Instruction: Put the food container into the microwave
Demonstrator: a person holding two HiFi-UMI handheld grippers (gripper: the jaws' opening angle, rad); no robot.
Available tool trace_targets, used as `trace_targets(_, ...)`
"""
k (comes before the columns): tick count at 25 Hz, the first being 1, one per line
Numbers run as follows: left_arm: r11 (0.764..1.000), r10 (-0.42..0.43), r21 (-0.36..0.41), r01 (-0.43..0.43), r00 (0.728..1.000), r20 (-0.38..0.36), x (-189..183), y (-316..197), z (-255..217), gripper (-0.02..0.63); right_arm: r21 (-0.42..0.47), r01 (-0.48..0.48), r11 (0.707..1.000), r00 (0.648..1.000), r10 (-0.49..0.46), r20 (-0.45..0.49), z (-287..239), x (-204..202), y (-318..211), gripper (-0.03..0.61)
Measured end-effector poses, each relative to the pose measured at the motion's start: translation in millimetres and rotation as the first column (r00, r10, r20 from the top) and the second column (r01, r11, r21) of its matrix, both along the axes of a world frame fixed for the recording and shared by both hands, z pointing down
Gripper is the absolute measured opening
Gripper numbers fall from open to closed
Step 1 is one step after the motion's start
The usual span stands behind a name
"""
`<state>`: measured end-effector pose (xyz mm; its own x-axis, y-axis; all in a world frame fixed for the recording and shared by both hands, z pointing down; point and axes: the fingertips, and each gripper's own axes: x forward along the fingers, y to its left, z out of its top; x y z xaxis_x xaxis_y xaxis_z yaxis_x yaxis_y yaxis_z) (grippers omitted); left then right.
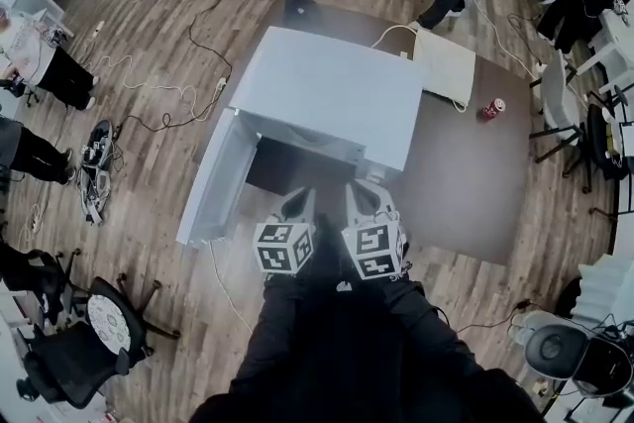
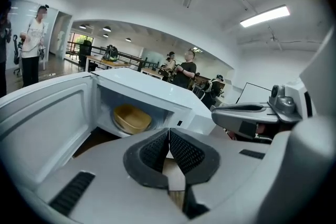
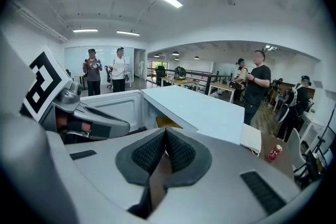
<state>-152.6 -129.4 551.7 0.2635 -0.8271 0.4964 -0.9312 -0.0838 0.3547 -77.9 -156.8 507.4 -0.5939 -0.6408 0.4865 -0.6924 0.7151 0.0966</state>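
1. My left claw [image 2: 169, 136] is squeezed shut. The ribbed pads meet edge to edge with nothing between them.
2. My right claw [image 3: 165, 135] is the same, closed pad to pad and empty.
3. From my head, the left claw [image 1: 300, 198] and right claw [image 1: 362, 190] sit close together side by side. Both point to 12 o'clock at the open front of the microwave [image 1: 332, 94].
4. The microwave is white and stands on a brown table [image 1: 466, 183]. Its door [image 1: 213, 178] is swung wide open, at 10 o'clock from my left claw.
5. The container [image 2: 132, 118] is tan and shallow, and it rests inside the microwave on the chamber floor. It is at 11 o'clock from my left pads and clear of both claws. In the right gripper view only a yellow sliver shows, at 12 o'clock above the pads.
6. A red can [image 1: 492, 108] stands on the table at 2 o'clock, well apart from the microwave. A flat white pad [image 1: 443, 64] lies just beside the microwave at 1 o'clock.
7. Several people [image 3: 257, 84] stand farther back in the room.
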Motion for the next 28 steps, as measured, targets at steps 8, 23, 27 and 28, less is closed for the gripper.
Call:
trace_targets(8,0.996,-0.001,0.09,0.001,1.0,-0.002,28,13,-45,0.034,0.084,-0.064,0.994,0.994,0.056,0.093,-47,39,12,0.025)
trace_targets(23,0.975,0.027,0.216,-0.045,0.996,0.089,69,15,-111,0.034,0.146,-0.11,0.983,0.974,0.077,0.215,-96,75,20,0.023)
trace_targets(27,0.974,0.035,0.219,-0.055,0.995,0.095,77,14,-112,0.034,0.146,-0.111,0.983,0.972,0.077,0.223,-97,80,20,0.025)
trace_targets(28,0.974,0.036,0.218,-0.057,0.995,0.097,79,14,-111,0.034,0.146,-0.111,0.983,0.971,0.076,0.225,-97,82,19,0.025)
